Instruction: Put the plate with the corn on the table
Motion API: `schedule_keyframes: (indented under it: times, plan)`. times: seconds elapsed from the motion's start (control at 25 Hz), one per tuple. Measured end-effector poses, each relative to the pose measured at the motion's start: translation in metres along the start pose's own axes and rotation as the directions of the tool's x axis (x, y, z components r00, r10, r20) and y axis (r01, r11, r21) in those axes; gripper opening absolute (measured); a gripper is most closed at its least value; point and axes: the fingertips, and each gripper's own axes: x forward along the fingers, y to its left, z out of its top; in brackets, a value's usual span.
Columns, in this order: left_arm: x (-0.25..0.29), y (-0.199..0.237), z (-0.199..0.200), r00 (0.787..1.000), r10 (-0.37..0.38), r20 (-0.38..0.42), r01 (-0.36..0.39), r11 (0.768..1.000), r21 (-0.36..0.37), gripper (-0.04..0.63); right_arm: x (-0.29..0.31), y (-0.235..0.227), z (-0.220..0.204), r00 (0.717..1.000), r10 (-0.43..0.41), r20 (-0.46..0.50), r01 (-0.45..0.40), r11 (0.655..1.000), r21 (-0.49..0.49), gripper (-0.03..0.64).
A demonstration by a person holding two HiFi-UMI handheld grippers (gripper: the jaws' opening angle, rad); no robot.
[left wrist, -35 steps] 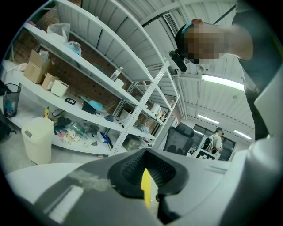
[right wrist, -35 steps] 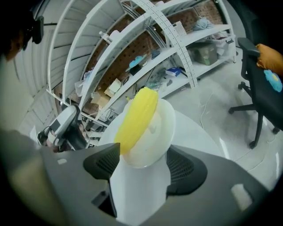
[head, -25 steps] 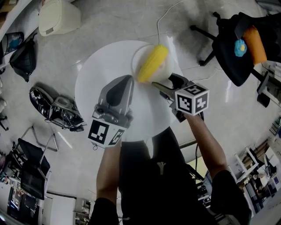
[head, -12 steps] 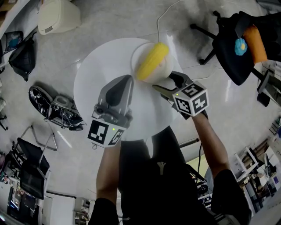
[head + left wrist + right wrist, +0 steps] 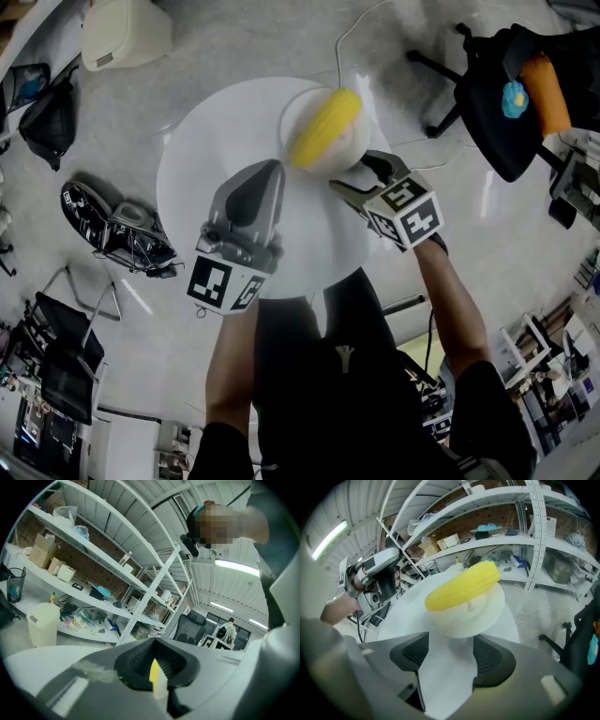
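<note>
A yellow corn cob [image 5: 324, 127] lies on a small white plate [image 5: 349, 150], which rests on the round white table [image 5: 206, 159] near its far right edge. My right gripper [image 5: 354, 176] is right at the plate's near rim. In the right gripper view its jaws are apart and closing, with only the bare tabletop [image 5: 445, 681] between the pads [image 5: 490, 658]. The plate [image 5: 480, 616] and corn [image 5: 461, 588] sit just beyond the fingertips. My left gripper [image 5: 265, 178] hovers over the middle of the table, shut and empty, and is also seen in the right gripper view [image 5: 377, 562].
A black office chair [image 5: 511, 89] holding an orange thing stands on the floor to the right. A beige bin [image 5: 122, 33] is at the far left, and bags [image 5: 112, 234] lie left of the table. White shelving [image 5: 525, 531] runs behind the table.
My right gripper has turned a little beside the plate. The plate and corn stay put on the table, and the left gripper has not moved.
</note>
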Motion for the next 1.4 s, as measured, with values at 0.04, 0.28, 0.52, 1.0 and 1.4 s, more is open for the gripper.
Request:
schedule_keyframes:
  times: [0.04, 0.28, 0.52, 1.0, 1.4]
  plan:
    - [0.000, 0.000, 0.000, 1.000, 0.000, 0.001, 0.000, 1.000, 0.000, 0.003, 0.000, -0.001, -0.001, 1.000, -0.009, -0.004, 0.009, 1.000, -0.004, 0.296]
    - [-0.001, -0.001, -0.002, 1.000, 0.000, 0.003, 0.000, 1.000, -0.006, 0.003, -0.004, -0.007, -0.005, 0.999, -0.032, 0.010, 0.031, 0.999, 0.027, 0.238]
    - [-0.003, -0.005, -0.006, 1.000, -0.005, 0.002, 0.005, 1.000, -0.004, 0.003, -0.005, -0.010, -0.008, 0.998, -0.057, 0.017, 0.056, 0.998, 0.036, 0.210]
    - [-0.009, -0.014, -0.010, 1.000, -0.012, 0.006, 0.012, 1.000, -0.001, 0.003, -0.007, -0.009, -0.018, 0.994, -0.108, 0.027, 0.106, 0.991, 0.077, 0.011]
    - [-0.017, -0.027, 0.000, 1.000, -0.006, 0.007, 0.006, 1.000, 0.024, 0.002, -0.018, 0.007, -0.017, 0.993, -0.108, 0.036, 0.104, 0.989, 0.101, 0.011]
